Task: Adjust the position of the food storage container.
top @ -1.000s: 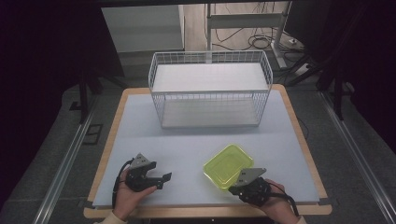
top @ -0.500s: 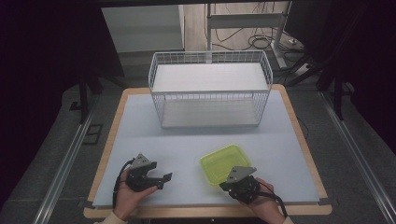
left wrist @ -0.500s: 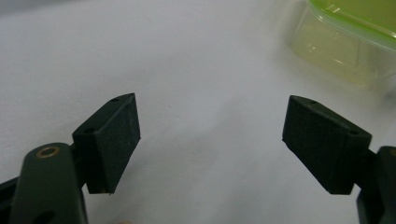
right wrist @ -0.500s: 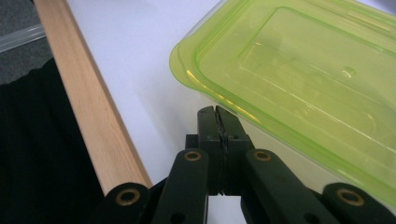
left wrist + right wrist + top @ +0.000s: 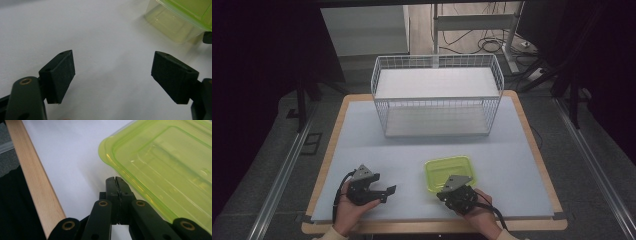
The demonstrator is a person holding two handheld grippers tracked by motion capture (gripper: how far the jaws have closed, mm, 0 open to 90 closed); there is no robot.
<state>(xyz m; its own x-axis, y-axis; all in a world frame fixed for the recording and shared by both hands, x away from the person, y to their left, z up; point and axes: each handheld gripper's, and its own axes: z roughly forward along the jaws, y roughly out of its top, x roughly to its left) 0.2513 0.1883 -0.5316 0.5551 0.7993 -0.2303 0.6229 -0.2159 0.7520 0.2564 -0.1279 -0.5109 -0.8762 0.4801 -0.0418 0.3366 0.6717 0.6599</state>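
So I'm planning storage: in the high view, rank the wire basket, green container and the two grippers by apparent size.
1. Wire basket, by far largest.
2. Green container.
3. Left gripper and right gripper: they look alike, so no ranking between them.

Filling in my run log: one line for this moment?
left hand-held gripper: open, empty | right hand-held gripper: shut, beside box | basket: empty

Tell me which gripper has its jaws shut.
The right gripper, beside the green container: its jaws meet, while the left gripper stands wide open.
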